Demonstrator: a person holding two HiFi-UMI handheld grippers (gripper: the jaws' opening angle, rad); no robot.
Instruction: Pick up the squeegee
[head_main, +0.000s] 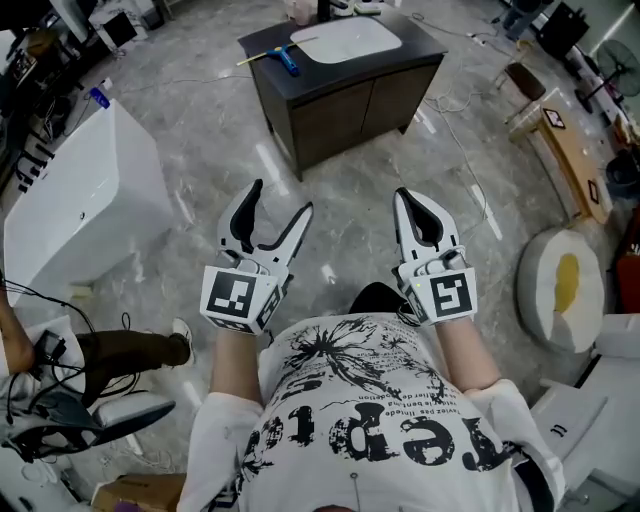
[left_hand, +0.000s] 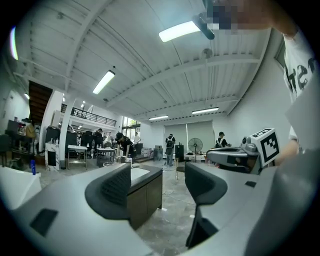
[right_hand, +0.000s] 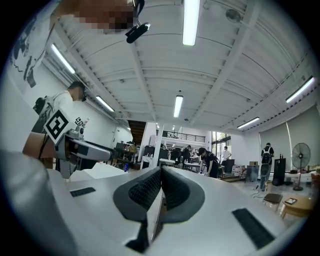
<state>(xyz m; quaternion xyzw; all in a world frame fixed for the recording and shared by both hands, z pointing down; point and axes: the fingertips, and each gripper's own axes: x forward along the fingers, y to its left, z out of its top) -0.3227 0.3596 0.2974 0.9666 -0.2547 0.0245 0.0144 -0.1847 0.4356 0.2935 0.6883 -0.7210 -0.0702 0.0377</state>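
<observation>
Dark cabinet (head_main: 350, 105) with white basin (head_main: 345, 40) noted on grey floor (head_main: 200, 120); white tub (head_main: 90, 190) seen at left, well apart from it.

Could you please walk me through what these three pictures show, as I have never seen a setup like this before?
There is no robot arm here: a person holds a two-jaw gripper in each hand. The head view comes from a camera on the person's head and looks steeply down. The other two views come from cameras riding on each gripper and look along its jaws.

The left gripper has its jaws wide apart with nothing between them. The right gripper has its jaws closed together and is also empty. The cubes with square markers are part of the grippers.

Ahead, on the grey floor, stands a dark cabinet with a white sink basin on top. Beside the basin lies the squeegee, with a blue handle; neither gripper is near it. What looks like a white tub stands at the left.
</observation>
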